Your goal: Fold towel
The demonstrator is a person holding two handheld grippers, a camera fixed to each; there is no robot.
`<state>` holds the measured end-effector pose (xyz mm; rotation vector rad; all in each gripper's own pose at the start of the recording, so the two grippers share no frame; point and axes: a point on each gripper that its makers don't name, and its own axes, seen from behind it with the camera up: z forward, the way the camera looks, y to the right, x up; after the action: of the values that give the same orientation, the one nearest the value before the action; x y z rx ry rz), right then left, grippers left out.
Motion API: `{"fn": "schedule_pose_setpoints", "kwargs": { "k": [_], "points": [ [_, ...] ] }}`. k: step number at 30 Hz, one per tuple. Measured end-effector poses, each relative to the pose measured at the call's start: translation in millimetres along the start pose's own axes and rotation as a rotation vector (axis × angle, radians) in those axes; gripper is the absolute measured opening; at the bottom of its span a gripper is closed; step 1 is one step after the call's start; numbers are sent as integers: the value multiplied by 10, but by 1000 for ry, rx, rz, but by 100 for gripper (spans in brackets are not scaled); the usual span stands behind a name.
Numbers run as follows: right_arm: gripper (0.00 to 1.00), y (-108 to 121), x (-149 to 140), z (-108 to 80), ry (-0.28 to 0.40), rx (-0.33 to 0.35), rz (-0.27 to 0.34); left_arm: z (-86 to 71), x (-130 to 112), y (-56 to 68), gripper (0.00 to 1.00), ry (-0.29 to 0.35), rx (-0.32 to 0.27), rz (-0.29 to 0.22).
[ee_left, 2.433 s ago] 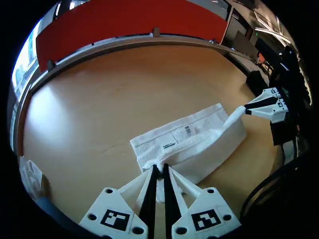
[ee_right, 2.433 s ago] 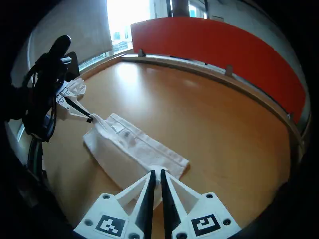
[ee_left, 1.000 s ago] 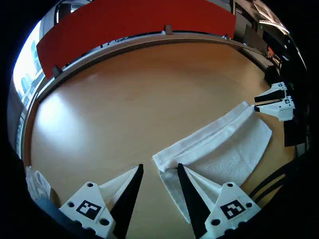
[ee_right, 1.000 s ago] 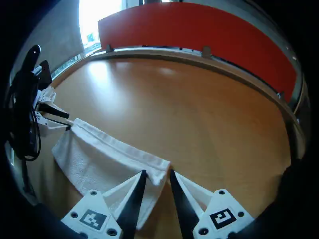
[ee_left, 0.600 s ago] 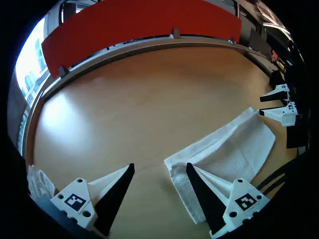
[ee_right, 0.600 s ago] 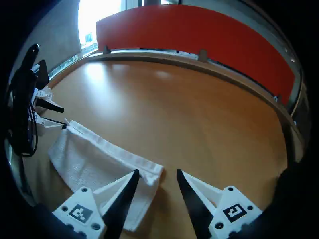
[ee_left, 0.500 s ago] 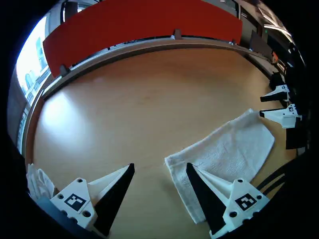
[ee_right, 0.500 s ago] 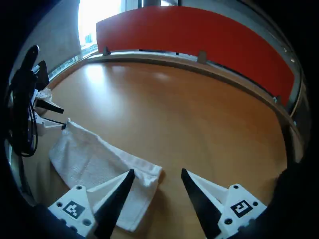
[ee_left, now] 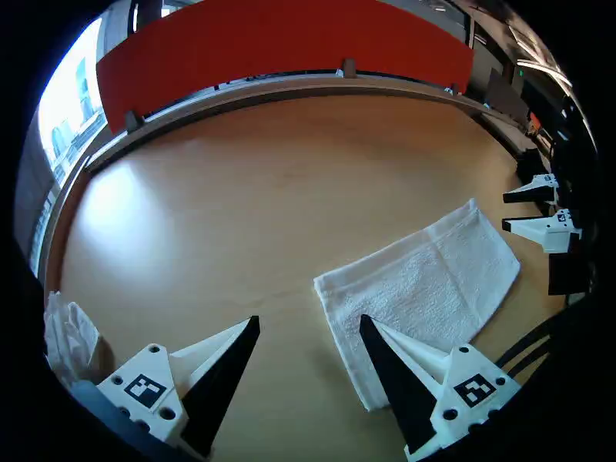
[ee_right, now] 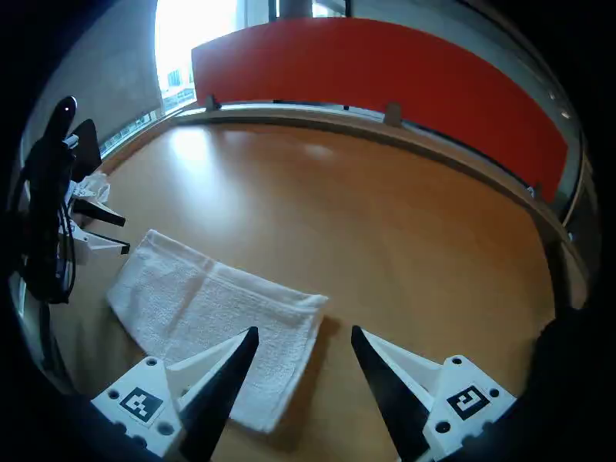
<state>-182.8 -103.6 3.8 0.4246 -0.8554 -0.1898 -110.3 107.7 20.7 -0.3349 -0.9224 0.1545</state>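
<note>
A white towel (ee_left: 423, 283) lies folded flat on the wooden table (ee_left: 254, 200). My left gripper (ee_left: 308, 331) stands open over its near corner, and the right finger overlaps the cloth. In the right gripper view the same towel (ee_right: 215, 304) rests flat, and my right gripper (ee_right: 304, 343) is open above its near edge. The right gripper (ee_left: 516, 212) appears in the left gripper view beyond the towel's far end, open. The left gripper (ee_right: 115, 231) appears in the right gripper view at the towel's far corner, open.
A red partition (ee_left: 285, 38) runs along the table's far edge behind a raised lip. A crumpled white cloth (ee_left: 69, 343) sits at the lower left in the left gripper view. Dark cables and a hand (ee_right: 46, 208) hold the other gripper.
Both grippers opened and let go of the towel's corners. The towel dropped and now lies flat in a folded rectangle. Both grippers have drawn back slightly.
</note>
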Motion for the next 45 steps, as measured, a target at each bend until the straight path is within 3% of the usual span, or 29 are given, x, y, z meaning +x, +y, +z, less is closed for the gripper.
{"fn": "schedule_pose_setpoints", "kwargs": {
  "k": [15,21,27,33,45],
  "points": [
    [93,-93,-297,-365,9,-11,53,-327,-413,94,96,7,19,-97],
    [94,-97,-402,-467,13,-18,86,-393,-560,103,97,0,32,-115],
    [94,-74,-425,-501,17,-20,80,-450,-612,96,97,3,39,-128],
    [93,-111,-468,-499,11,10,41,-547,-628,48,97,20,63,-144],
    [93,-248,-592,-494,-17,105,-117,-787,-845,-82,97,39,115,-208]
  ]
}}
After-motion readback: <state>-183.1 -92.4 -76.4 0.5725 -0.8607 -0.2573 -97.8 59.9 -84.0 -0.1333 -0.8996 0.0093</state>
